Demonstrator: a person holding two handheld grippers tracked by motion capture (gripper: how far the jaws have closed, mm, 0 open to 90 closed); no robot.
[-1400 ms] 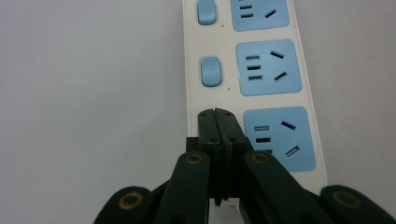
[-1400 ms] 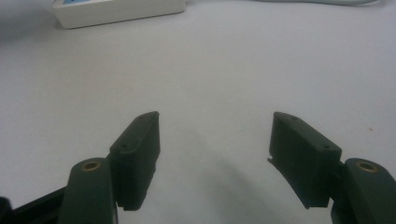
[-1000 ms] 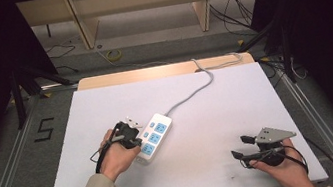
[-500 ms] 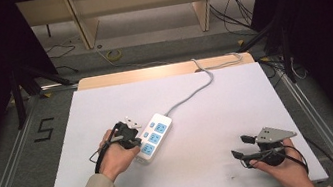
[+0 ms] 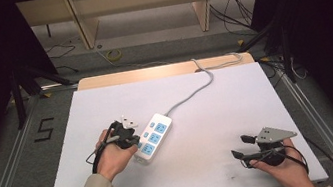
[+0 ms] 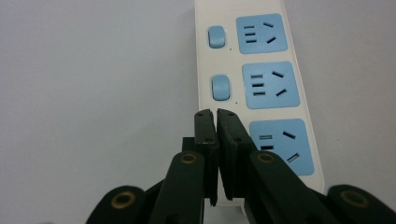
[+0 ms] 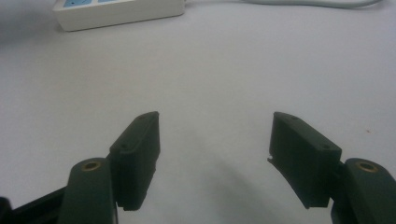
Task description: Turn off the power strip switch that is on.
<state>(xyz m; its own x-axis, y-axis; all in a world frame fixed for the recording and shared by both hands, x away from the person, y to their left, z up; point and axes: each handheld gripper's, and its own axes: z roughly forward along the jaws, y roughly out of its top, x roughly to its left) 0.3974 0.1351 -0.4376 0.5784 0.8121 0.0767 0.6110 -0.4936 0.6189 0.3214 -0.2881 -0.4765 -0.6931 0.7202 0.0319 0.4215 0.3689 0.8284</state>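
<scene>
A white power strip (image 5: 153, 135) with three blue sockets and blue switches lies left of centre on the white table (image 5: 209, 117); its grey cable (image 5: 194, 91) runs off to the far edge. My left gripper (image 5: 129, 135) hovers at the strip's near end. In the left gripper view its jaws (image 6: 217, 116) point along the strip (image 6: 261, 70) beside the nearest socket. They have just been opening by a hair, and nothing sits in the thin slit. My right gripper (image 5: 241, 146) rests open near the front right corner, its jaws (image 7: 215, 140) wide apart over bare table, with the strip (image 7: 116, 14) far ahead.
A wooden strip (image 5: 161, 71) borders the table's far edge. Beyond it stand wooden shelf legs (image 5: 85, 25) and loose cables on the floor (image 5: 113, 55). A "5" mark (image 5: 43, 129) is on the floor at left. Metal rails run along both table sides.
</scene>
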